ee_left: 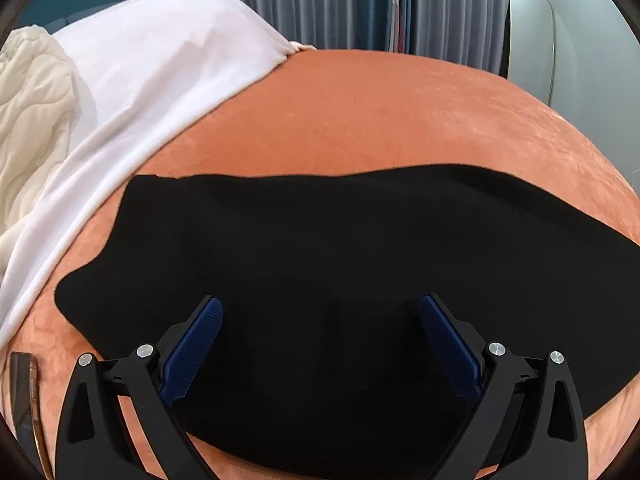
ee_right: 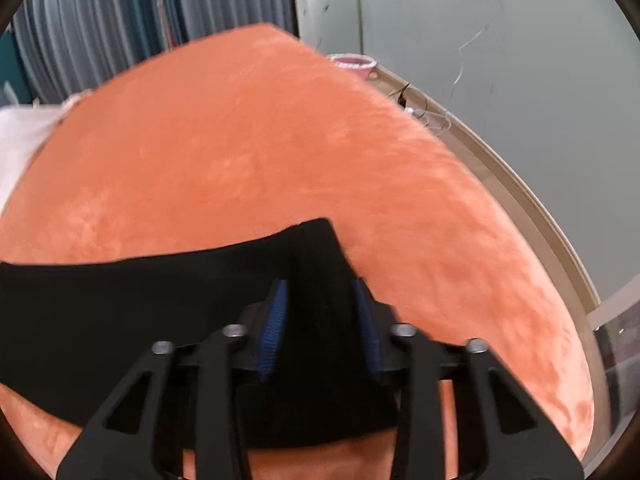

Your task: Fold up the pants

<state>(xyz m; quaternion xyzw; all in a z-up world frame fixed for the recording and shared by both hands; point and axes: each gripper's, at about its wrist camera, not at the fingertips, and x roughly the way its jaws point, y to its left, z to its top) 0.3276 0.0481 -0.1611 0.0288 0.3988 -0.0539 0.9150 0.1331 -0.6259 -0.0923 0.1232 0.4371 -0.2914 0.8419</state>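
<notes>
Orange velvety bedding covers a bed [ee_left: 360, 120] that fills both views, with grey pleated curtains [ee_left: 320, 0] hanging along the far wall. Black pants [ee_left: 320, 260] lie spread flat across the near part of the bed, running from left to right as one long dark band. The left tongs [ee_left: 320, 312] hover over the middle of the fabric with their blue-padded arms spread wide apart, holding nothing. The right tongs [ee_right: 320, 292] sit at the right-hand end of the pants [ee_right: 160, 300], narrowed around a raised ridge of black cloth, and appear to be pinching it, though motion blur softens the contact. Judging by the long flat outline, the pants may already be doubled leg over leg, but the uniform black hides any layers, so this cannot be confirmed; the shortening folds end to end appear to remain. Only the left wrist view shows a white sheet [ee_left: 140, 92] and a cream quilted blanket [ee_left: 32, 112] at the far left, a dark strap-like object [ee_left: 26, 400] at the near left edge, and a mirror [ee_left: 532, 40] leaning at the far right. Only the right wrist view shows the bed's right edge, a pale wall [ee_right: 500, 80] with dangling cables, and a pink basin [ee_right: 354, 65] on the floor beyond.
</notes>
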